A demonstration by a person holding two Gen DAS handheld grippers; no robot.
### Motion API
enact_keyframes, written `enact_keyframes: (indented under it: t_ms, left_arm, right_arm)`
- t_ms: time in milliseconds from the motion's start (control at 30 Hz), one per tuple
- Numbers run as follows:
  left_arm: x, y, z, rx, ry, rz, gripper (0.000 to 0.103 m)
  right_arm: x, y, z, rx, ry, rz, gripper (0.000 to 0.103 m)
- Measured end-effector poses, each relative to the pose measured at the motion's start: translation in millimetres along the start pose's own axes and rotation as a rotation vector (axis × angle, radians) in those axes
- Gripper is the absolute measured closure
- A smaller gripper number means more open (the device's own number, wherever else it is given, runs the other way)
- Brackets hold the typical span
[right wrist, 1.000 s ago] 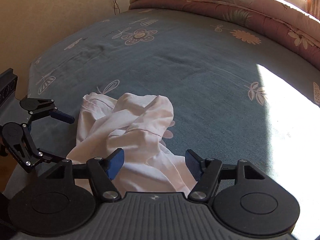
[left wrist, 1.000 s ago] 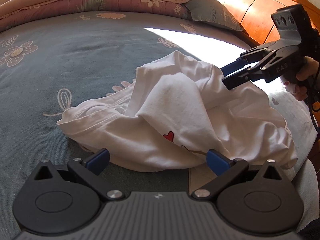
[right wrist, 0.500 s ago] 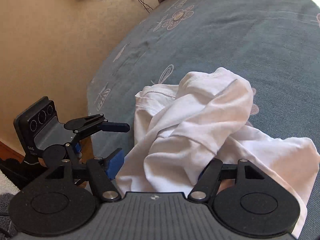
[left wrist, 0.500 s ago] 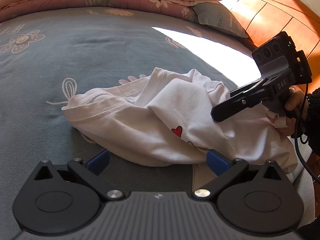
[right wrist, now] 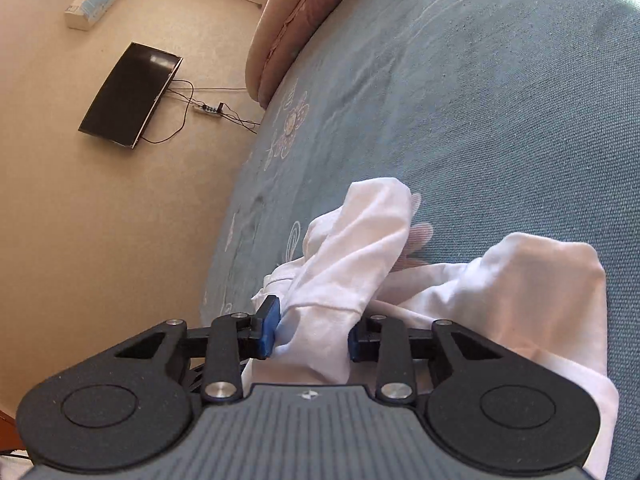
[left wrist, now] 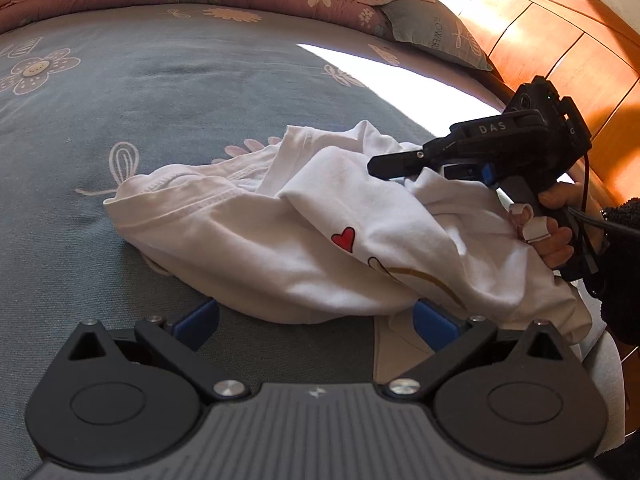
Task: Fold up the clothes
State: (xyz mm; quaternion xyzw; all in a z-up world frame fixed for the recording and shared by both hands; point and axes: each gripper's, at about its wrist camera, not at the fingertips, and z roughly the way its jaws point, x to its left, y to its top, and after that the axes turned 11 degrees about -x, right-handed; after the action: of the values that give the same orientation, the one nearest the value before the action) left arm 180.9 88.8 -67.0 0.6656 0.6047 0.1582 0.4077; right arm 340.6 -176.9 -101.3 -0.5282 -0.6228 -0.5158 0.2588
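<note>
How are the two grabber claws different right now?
The left gripper has its blue fingers spread wide with nothing between them, while the right gripper has its fingers closed in on a bunch of the white T-shirt. The left gripper sits low at the shirt's near edge; the right gripper comes in from the side, over the crumpled top. Both are black with blue pads.

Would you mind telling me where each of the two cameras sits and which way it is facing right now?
Left wrist: on the left gripper, jaws open, facing across the bed toward the headboard; the right gripper and the hand holding it show.
Right wrist: on the right gripper, its fingers closing on cloth, facing along the bed's edge toward the floor.
Shared: the white T-shirt and the blue bedspread.
</note>
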Motion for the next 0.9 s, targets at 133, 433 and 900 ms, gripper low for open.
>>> enact_keyframes:
  t_ms: [133, 433, 900]
  left_arm:
    - [2.3, -1.2, -2.4, -0.002, 0.007, -0.002, 0.001]
    - [3.7, 3.2, -1.1, -0.008, 0.007, 0.007, 0.001]
    - [4.0, 14.5, 16.1, -0.001, -0.002, 0.03, 0.001]
  right_arm:
    - [16.5, -5.2, -6.8, -0.02, -0.107, -0.096, 0.091]
    - [78.3, 41.6, -52.8, -0.097, -0.307, -0.414, 0.092]
    - [46.1, 104.9, -50.1, 0.056, -1.03, -0.948, 0.092]
